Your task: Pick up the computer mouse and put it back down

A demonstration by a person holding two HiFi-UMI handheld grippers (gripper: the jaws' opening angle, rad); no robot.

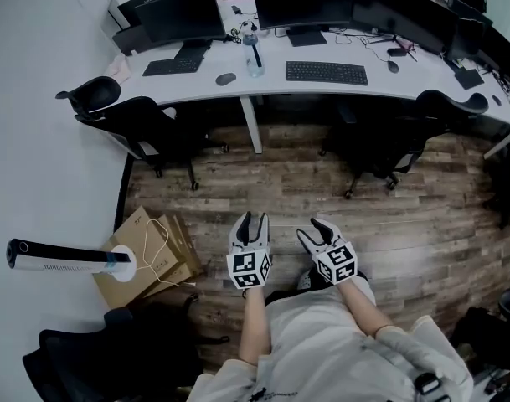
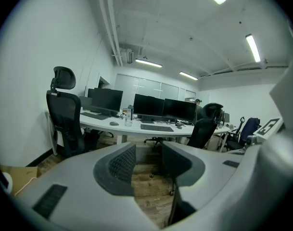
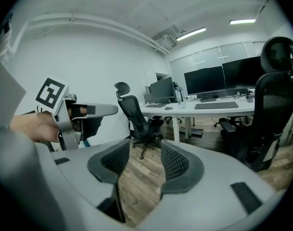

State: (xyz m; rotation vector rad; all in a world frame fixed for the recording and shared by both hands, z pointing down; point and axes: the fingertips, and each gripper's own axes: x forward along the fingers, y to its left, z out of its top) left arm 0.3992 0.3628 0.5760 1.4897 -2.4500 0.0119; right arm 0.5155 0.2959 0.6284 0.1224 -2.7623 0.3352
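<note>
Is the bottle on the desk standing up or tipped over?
Upright: the bottle stands on its base on the desk, cap on top.

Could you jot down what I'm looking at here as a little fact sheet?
Place: office with a wooden floor
Left gripper: open, empty
Right gripper: open, empty
Computer mouse: grey, on the white desk, left of the water bottle in the head view
Progress: mouse not yet picked up; both grippers far from the desk

Mouse (image 1: 226, 79), keyboard (image 1: 327, 73), bottle (image 1: 254, 54) on desk (image 1: 405, 84)
</note>
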